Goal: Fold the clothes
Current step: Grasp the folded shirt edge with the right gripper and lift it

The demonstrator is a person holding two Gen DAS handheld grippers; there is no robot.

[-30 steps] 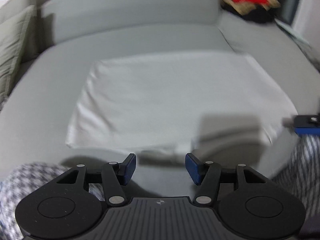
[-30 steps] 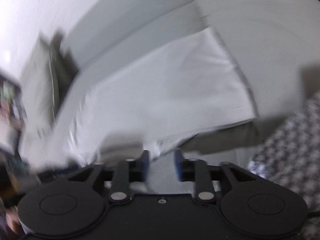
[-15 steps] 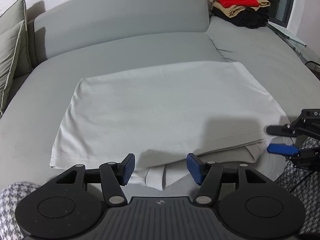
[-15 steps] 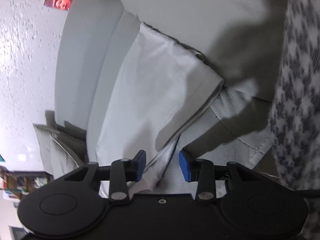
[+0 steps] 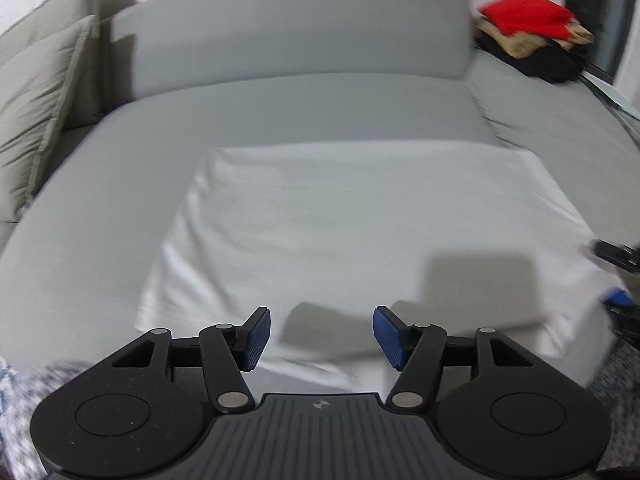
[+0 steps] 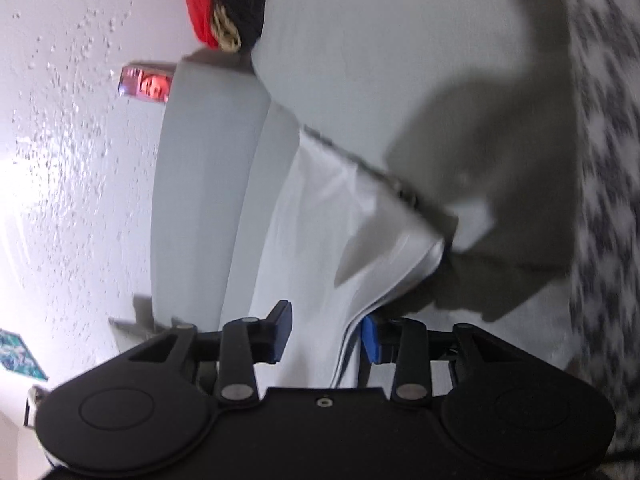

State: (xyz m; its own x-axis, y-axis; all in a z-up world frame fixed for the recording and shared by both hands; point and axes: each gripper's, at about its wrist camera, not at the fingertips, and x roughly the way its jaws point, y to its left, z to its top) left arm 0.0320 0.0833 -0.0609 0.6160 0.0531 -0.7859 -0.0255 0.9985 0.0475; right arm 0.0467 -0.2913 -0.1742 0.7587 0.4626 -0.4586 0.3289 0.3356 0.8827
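A white garment lies folded flat on the grey sofa seat. My left gripper hovers open over its near edge, nothing between the blue pads. My right gripper is rolled on its side at the garment's right near corner. The layered edge of the garment runs between its jaws, one finger above the cloth and the blue pad below it. The pads stand apart and do not visibly pinch the cloth. In the left wrist view the right gripper shows at the far right, straddling that corner.
Two grey pillows lean at the sofa's left end. A stack of folded clothes, red on top, sits at the back right. The sofa backrest rises behind. The person's houndstooth clothing borders the near edge.
My right gripper rolled onto its side, dropped to the garment's right corner and narrowed its jaws around the edge. The left gripper shifted slightly and stayed open.
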